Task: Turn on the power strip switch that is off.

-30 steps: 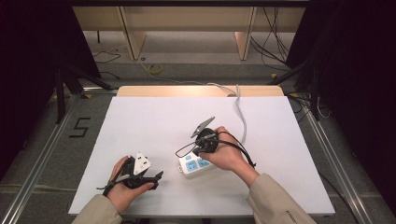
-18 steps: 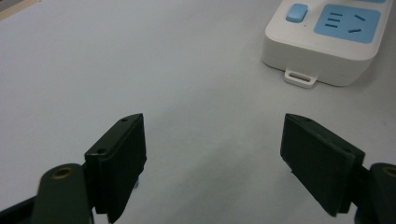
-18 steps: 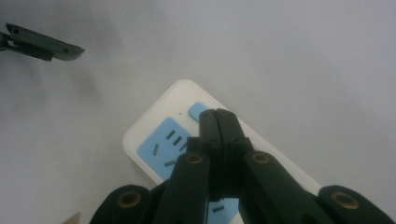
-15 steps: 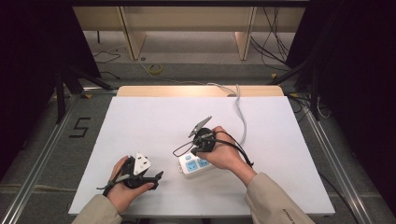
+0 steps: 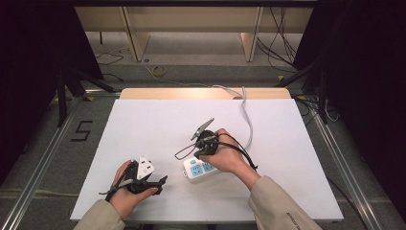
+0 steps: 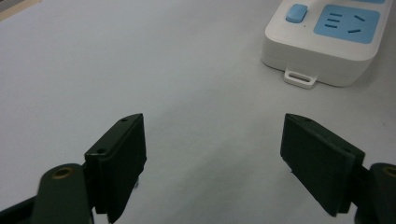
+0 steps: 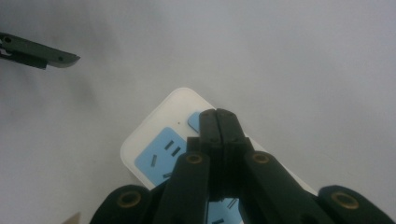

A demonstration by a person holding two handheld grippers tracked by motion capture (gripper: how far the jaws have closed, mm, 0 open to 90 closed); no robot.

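A white power strip (image 5: 197, 171) with blue sockets lies on the table in front of the middle, and its white cable (image 5: 247, 120) runs to the far edge. My right gripper (image 7: 218, 116) is shut with nothing between its jaws. Its tips stand over the blue switch (image 7: 194, 120) at the strip's end; I cannot tell whether they touch it. In the high view my right gripper (image 5: 202, 151) points down at the strip. My left gripper (image 6: 212, 158) rests open and empty on the table near the front left (image 5: 160, 184), aimed at the strip (image 6: 327, 42).
The white table top (image 5: 158, 124) has free room at the back and on both sides. Its front edge runs just under the forearms. A black cable (image 5: 239, 151) trails from the right gripper across the hand. Shelving legs and loose cables lie on the floor behind the table.
The right gripper has shifted slightly to the left above the power strip. The left hand and its gripper have stayed where they were.
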